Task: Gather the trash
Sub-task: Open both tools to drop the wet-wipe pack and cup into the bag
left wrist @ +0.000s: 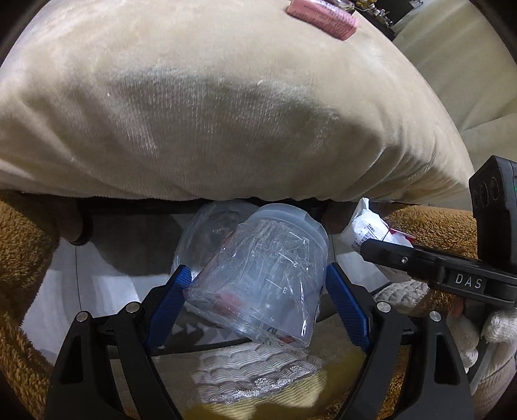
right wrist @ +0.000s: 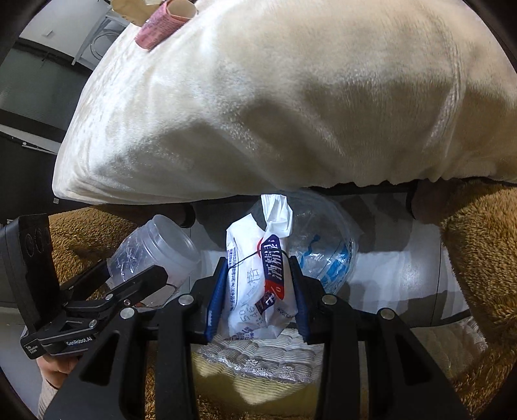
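At lower centre of the left wrist view, the left gripper (left wrist: pixel 258 284) clamps a clear plastic jar (left wrist: pixel 265 278). At lower centre of the right wrist view, the right gripper (right wrist: pixel 257 284) pinches a white wipes packet (right wrist: pixel 255 290), under a cream cushion (right wrist: pixel 290 97).

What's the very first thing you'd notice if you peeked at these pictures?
The big fluffy cream cushion fills the top of both views, with a pink roll lying on its far edge. Right below it, the left tongs hold a crinkly clear plastic jar, and the right tongs pinch a white packet with blue and red print. A clear plastic bag sits just behind them.
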